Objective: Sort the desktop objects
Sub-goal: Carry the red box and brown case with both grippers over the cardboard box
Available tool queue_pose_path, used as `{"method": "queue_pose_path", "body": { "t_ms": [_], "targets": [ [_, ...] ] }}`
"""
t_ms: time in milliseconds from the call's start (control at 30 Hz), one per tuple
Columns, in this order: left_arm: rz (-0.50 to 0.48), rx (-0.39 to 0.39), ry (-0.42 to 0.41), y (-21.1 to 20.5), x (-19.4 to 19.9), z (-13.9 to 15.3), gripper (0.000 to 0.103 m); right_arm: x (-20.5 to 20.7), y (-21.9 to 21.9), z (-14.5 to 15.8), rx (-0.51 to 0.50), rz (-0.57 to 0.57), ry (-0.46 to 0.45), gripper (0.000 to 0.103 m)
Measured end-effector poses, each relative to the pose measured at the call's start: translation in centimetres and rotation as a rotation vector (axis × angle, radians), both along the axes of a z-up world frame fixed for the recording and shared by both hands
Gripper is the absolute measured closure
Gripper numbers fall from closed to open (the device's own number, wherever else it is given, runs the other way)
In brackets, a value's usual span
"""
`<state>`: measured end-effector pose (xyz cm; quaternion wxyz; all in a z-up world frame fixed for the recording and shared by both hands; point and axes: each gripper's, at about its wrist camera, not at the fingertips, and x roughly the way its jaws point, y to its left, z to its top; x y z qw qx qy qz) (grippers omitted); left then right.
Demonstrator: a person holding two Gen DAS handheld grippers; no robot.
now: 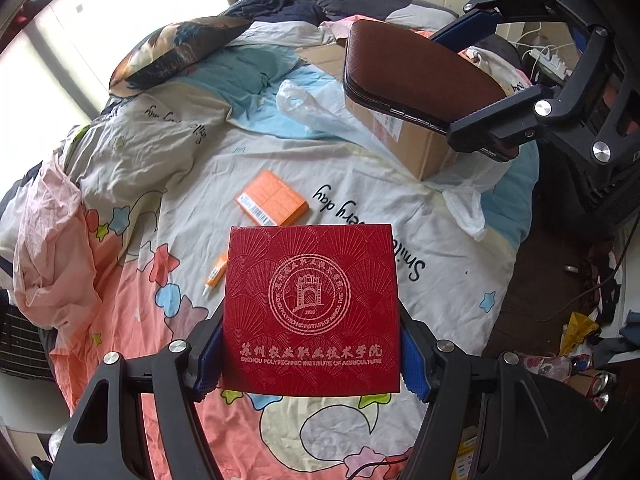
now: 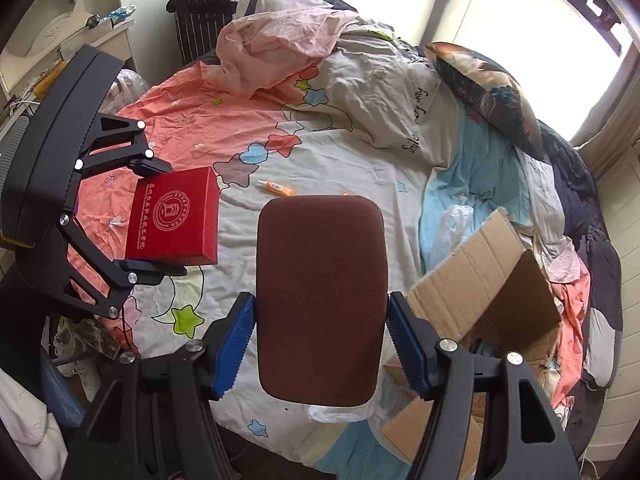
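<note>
The left gripper (image 1: 310,360) is held out level above the bed, its blue pads (image 1: 208,360) pressed against the two side edges of a flat red box (image 1: 311,308), which it carries clear of the quilt (image 1: 192,184) with the printed lid facing up. In the right wrist view the same gripper (image 2: 150,220) comes in from the left side, its two fingers clamped on the near and far edges of the red box (image 2: 174,220), which hangs over the pink part of the quilt (image 2: 340,148).

The right gripper (image 2: 322,344) points forward over the bed and grips a brown case (image 2: 322,300) with rounded corners, one blue pad (image 2: 236,344) against each long side; the jaws stand about as wide as the case. From the left wrist view the case (image 1: 416,68) hangs tilted above the cardboard box (image 1: 404,136), held at its far end by the right gripper (image 1: 472,80).

The cardboard box (image 2: 500,280) sits on the bed just right of the brown case, flaps standing open; its inside is mostly in shadow and what it holds cannot be made out. A clear plastic bag (image 1: 320,108) lies crumpled against it.

On the quilt lie a small orange box (image 1: 274,200) and, near it, an orange tube (image 1: 216,274), both well apart from the cardboard box. A dark printed pillow (image 1: 176,52) rests at the far side.
</note>
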<state>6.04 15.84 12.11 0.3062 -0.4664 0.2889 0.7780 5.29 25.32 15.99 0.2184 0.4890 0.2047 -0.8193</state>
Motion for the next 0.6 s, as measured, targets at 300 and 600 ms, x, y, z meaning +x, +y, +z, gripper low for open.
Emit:
{"method": "queue_pose_path", "body": {
  "t_ms": [300, 600],
  "targets": [
    [-0.091, 0.008, 0.042, 7.1, 0.8, 2.8, 0.031, 0.8, 6.6, 2.6, -0.02, -0.08, 0.041, 0.041],
    [-0.14, 0.041, 0.044, 14.6, 0.1, 3.7, 0.031, 1.3, 13.7, 3.0, -0.023, -0.178, 0.062, 0.041]
  ]
}}
